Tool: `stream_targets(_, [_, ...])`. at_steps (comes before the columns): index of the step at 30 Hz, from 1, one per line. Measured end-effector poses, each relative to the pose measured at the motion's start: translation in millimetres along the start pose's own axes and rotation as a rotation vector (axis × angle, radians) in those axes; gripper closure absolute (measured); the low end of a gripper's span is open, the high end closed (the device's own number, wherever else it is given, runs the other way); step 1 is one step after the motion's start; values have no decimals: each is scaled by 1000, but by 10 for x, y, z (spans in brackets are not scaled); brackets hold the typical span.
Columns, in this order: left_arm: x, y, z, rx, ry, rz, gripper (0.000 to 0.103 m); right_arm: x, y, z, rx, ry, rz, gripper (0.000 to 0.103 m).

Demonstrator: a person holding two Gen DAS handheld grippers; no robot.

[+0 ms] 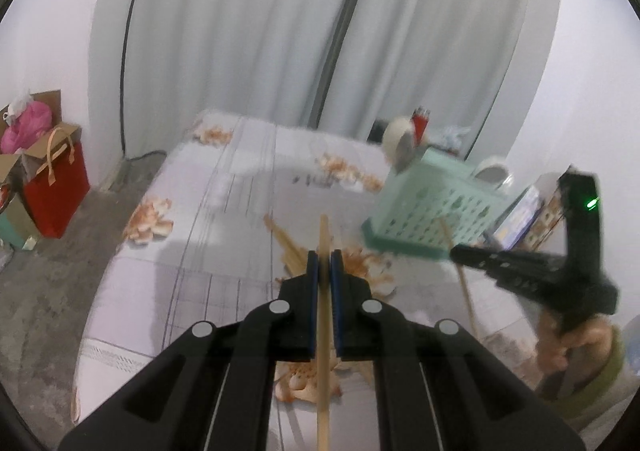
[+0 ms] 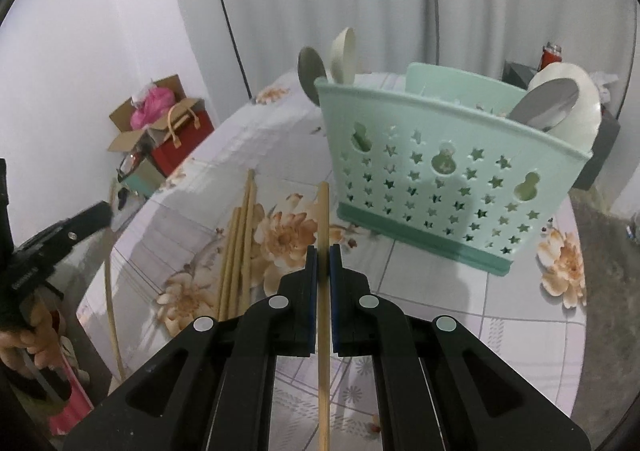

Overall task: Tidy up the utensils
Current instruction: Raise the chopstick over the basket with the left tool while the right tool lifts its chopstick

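Two chopsticks are up off the desk (image 2: pixel 420 291), one pinched in each closed hand-held gripper, left (image 1: pixel 324 263) and right (image 2: pixel 324 259), so tip them upright over the mint basket (image 2: pixel 440 155) before dropping them in.

We were in a home: a round table (image 2: pixel 460 303) under a floral cloth, pale curtains (image 1: pixel 248 31) behind, a red gift bag (image 1: pixel 56 191) and an open cardboard box (image 2: pixel 136 131) on the concrete floor.

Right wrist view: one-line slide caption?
Right gripper shut on a chopstick, facing the green utensil basket; loose chopsticks beside it.
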State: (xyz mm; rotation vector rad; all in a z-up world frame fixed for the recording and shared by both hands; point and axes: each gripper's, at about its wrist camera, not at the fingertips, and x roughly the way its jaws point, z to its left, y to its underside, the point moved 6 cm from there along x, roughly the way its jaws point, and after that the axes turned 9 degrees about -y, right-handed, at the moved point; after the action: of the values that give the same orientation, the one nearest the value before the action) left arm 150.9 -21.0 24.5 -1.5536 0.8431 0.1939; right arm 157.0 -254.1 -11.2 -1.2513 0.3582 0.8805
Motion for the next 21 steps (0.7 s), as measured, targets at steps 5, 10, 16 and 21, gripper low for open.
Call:
stream_targets(5, [-327,-180,-68,6,51,-93,98,-99,3,-26,15,-14,-28,99])
stream_targets(10, [-551,-410,-210,51,68,-179,98,-161,-3,-70,40,-34,-56,99])
stream_targets(16, [-720,-797,-444,103,99,-295,98,-279,-30,-145,70,-58,-87,99])
stream_targets(21, [-755,-1212,-685,134,141,-382,98,-365,-51,-246,95,-65,-111,99])
